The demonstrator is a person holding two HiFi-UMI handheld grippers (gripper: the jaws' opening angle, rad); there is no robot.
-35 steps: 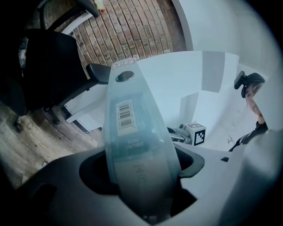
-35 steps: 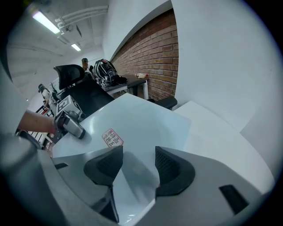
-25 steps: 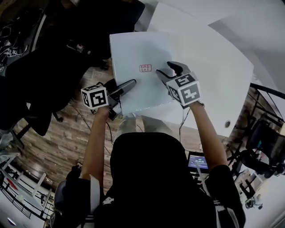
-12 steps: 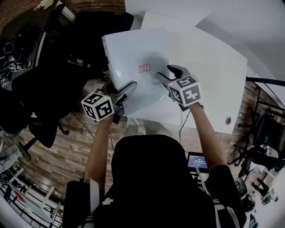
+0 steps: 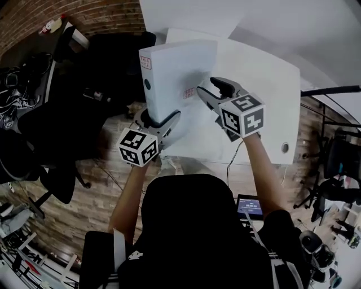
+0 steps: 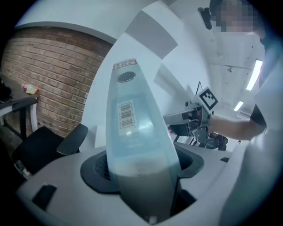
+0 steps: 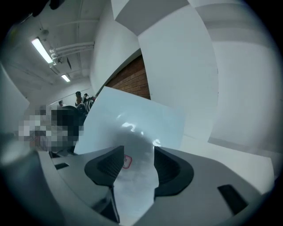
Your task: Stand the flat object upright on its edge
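Observation:
A white ring binder (image 5: 177,68) is tilted up above the white table (image 5: 265,84), its spine with a round hole facing left. A small red label (image 5: 189,92) shows on the cover. My left gripper (image 5: 161,121) is shut on the spine end; in the left gripper view the spine with its barcode label (image 6: 126,114) fills the gap between the jaws of that gripper (image 6: 141,161). My right gripper (image 5: 211,93) holds the binder's right edge. Its jaws have just been closing a little, and the cover (image 7: 137,128) sits between the pads of this gripper (image 7: 139,164).
Black office chairs (image 5: 62,130) stand on the wooden floor at the left, under a brick wall (image 5: 107,17). The table has a cable hole (image 5: 285,147) near its right edge. A small lit screen (image 5: 250,206) sits below the table's front edge.
Both grippers have risen with the binder. It has tipped from lying flat to showing its spine on the left, and the left gripper has rolled.

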